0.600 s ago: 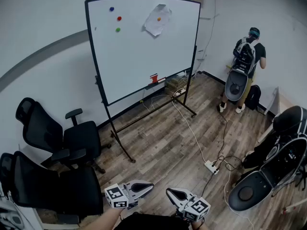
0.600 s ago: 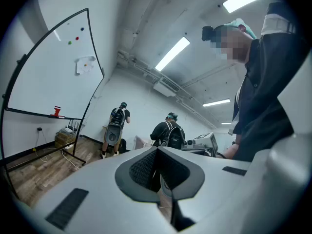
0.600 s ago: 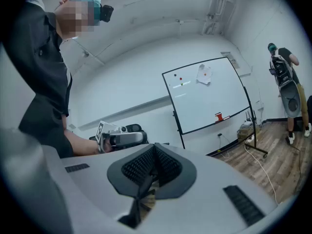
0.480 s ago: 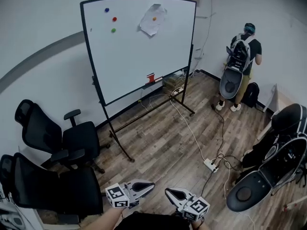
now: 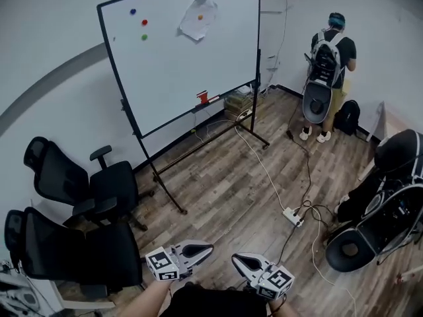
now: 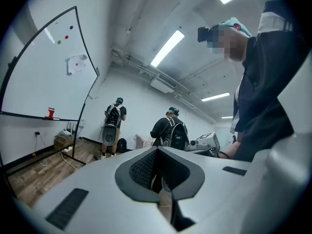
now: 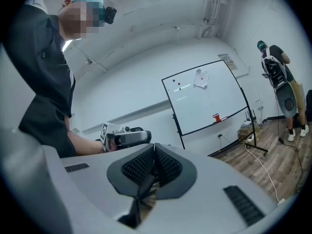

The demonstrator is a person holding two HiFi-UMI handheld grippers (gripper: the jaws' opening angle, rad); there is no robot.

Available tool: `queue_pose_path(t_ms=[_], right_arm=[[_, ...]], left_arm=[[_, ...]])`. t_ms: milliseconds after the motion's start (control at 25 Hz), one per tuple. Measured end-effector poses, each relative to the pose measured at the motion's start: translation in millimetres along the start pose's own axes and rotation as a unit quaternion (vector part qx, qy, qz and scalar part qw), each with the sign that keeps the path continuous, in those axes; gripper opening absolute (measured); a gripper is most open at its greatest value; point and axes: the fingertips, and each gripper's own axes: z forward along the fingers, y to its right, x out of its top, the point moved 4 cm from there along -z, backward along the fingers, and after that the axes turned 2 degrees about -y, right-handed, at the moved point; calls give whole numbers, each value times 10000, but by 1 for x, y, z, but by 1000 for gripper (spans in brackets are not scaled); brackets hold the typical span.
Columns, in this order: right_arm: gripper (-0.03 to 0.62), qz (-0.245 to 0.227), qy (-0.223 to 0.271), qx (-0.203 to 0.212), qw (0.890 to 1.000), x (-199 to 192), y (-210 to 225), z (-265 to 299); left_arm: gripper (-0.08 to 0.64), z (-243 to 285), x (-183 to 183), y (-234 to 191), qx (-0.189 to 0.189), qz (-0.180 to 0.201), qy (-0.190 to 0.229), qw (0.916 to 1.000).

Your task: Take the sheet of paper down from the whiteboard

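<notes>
Holds the left gripper (image 5: pixel 209 247) and the right gripper (image 5: pixel 235 261) low at the bottom edge of the head view, side by side and level, tips close together but apart. Shows, in each gripper view, jaws pressed fully together with nothing between the pads: both narrow, both empty. Finds the paper (image 5: pixel 197 18) well apart from both grippers, across the room, high on the whiteboard (image 5: pixel 192 78), near its top edge and right of the middle, hanging crooked and a little crumpled, pinned by an orange magnet (image 5: pixel 201 16) near its centre. Counts three more to the left of the paper on bare board: a blue magnet (image 5: pixel 133 10) highest, a red magnet (image 5: pixel 144 22) just below it, a green magnet (image 5: pixel 144 37) lowest. Carries a small red item (image 5: pixel 202 97) on the tray (image 5: pixel 228 95) along the board's lower edge. Stands over the wood floor (image 5: pixel 225 190), close to the white wall (image 5: pixel 53 45). Puts a black chair (image 5: pixel 99 189) left of the board and a second chair (image 5: pixel 66 253) nearer the camera. Runs a white cable (image 5: pixel 263 170) from under the board to a power strip (image 5: pixel 293 216) on the floor. Has a person (image 5: pixel 328 51) with a backpack at the far right, back turned, beside the wall, and black gear (image 5: pixel 390 203) at the right edge
</notes>
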Motion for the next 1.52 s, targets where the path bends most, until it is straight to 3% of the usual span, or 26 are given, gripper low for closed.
queue_pose_path(t_ms=[200,560,800,1040,1240,1520], right_arm=[[20,-22,-255,-329,9991,-22,21,-26],[20,480,-99,-625,9968,-24,62,-17],[20,410,-200,-575,9973,-8,89,13],[20,489,-365,-547,9966,16,138,73],[20,118,-594,-558,9966,44,164,134],[20,-146,-409,-1104,9929,86,217,183]], left_arm=[[11,-9,-1,5,312,-50,-4,9995],[11,-28,-13,-20,682,-409,-194,9966],[11,-15,-17,-68,636,-560,-137,9963],[11,-6,8,-147,550,-595,167,9966],[11,-13,30,-209,447,-694,364,9959],[11,-4,54,-279,42,-627,410,9972]])
